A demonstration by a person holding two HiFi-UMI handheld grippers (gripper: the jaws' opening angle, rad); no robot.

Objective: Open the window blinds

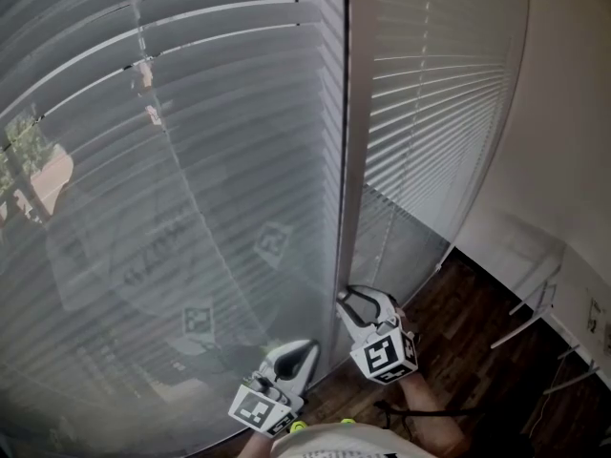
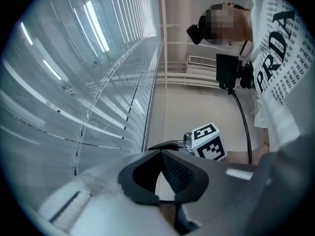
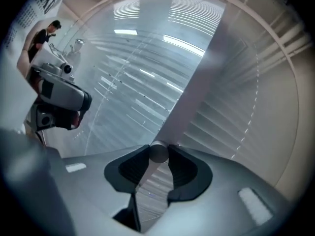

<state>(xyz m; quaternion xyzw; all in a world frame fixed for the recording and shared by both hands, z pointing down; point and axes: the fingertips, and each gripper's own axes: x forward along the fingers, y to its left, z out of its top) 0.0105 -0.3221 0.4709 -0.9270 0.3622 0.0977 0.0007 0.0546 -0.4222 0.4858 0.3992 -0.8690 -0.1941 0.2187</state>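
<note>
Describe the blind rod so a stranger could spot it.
Start at the big window blinds and find the upright post between the two sets. Low beside it, the right gripper pinches the rod. Its round grey tip is unlike the flat slats.

My right tool (image 3: 158, 155) and left tool (image 2: 160, 154) have smooth, matt grey plastic bodies. Their pads (image 3: 129, 168) are black, matt and finely ribbed, like rubber. The wand (image 3: 158, 151) looks like smooth, pale plastic with a dull sheen. The blinds (image 1: 191, 179) have smooth, pale grey slats with a soft gloss. The window post (image 1: 349, 160) is smooth and satin. The marker cube (image 1: 385, 355) carries matt black-and-white print. The floor (image 1: 468, 318) is dark wood with a slight shine. The wall (image 1: 563, 113) is matt.
</note>
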